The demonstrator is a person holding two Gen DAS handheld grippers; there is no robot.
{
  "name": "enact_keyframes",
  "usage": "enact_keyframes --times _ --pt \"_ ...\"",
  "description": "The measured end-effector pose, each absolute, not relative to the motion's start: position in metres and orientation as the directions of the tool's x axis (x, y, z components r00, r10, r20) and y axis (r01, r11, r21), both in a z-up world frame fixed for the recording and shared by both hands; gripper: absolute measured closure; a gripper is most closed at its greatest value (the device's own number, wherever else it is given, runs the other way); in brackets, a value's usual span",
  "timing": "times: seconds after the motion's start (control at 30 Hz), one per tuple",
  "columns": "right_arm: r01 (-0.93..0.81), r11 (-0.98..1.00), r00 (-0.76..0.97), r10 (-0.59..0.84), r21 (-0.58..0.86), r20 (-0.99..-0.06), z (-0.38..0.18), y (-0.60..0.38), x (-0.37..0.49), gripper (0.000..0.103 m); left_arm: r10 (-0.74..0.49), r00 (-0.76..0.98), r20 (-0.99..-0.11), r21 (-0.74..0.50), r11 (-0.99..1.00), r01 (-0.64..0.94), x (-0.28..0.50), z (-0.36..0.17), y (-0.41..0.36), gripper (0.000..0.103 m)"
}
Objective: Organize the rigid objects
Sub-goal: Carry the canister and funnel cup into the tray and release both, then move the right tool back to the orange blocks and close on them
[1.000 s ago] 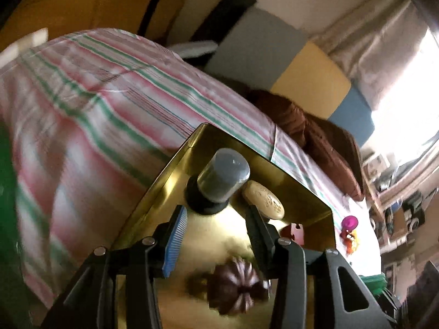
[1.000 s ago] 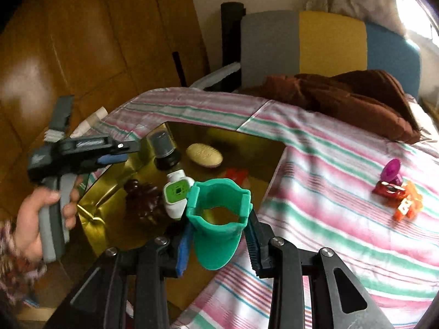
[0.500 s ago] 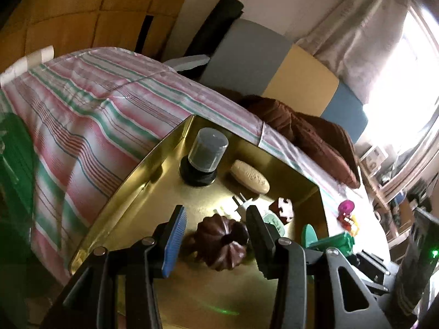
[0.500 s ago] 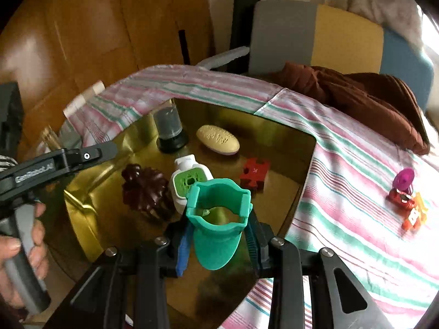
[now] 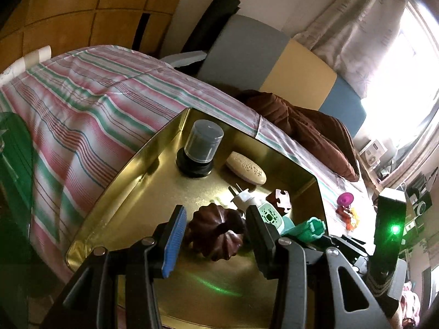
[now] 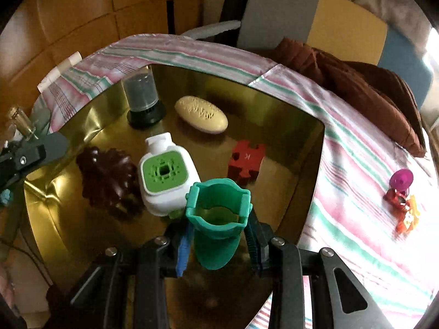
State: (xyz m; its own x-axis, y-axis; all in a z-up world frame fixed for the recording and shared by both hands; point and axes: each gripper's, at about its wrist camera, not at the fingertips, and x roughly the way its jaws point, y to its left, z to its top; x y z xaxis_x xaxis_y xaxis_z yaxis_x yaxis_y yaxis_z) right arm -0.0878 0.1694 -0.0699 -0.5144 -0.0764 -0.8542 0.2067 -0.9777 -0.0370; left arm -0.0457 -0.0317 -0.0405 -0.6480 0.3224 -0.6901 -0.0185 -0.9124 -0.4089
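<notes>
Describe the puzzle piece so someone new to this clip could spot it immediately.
Find the gold tray on the striped bedspread. The puzzle piece lies in it, right of the white-and-green plug-in, below the soap bar. It is the only red, flat, notched thing there.

Teal cup-shaped holder point(image 6: 218, 219) tilted above gold tray point(image 6: 274, 96) beside white-green plug-in point(image 6: 164, 176), brown fluted mould point(image 6: 105, 176).
</notes>
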Motion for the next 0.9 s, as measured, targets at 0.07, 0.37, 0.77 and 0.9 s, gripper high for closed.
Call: enact_keyframes --times 0.07,0.37,0.77,0.9 --pt "0.209 -0.978 -0.526 -0.088 -0.028 -0.846 -0.067 0.171 -0.083 0.057 0.323 -0.648 -0.690 -0.408 -0.913 -0.020 -0.045 -0.041 -0.031 0.058" --pt "0.163 -0.986 -0.629 -0.138 0.043 -0.765 -0.040 0.197 -0.052 0.043 0.334 -0.648 -0.684 -0.395 -0.917 -0.056 -0.040 -0.039 -0.020 0.058" --pt "0.023 -0.998 -0.655 -0.063 0.064 -0.753 -0.033 0.250 -0.042 0.032 0.426 -0.617 -0.662 -0.376 -0.900 -0.218 -0.019 -0.032 0.021 0.057" --pt "-0.033 -0.998 -0.595 -0.026 0.057 -0.803 -0.052 0.272 -0.041 0.032 0.448 -0.594 -0.668 -0.347 -0.894 -0.283 -0.009 -0.032 0.041 0.055"
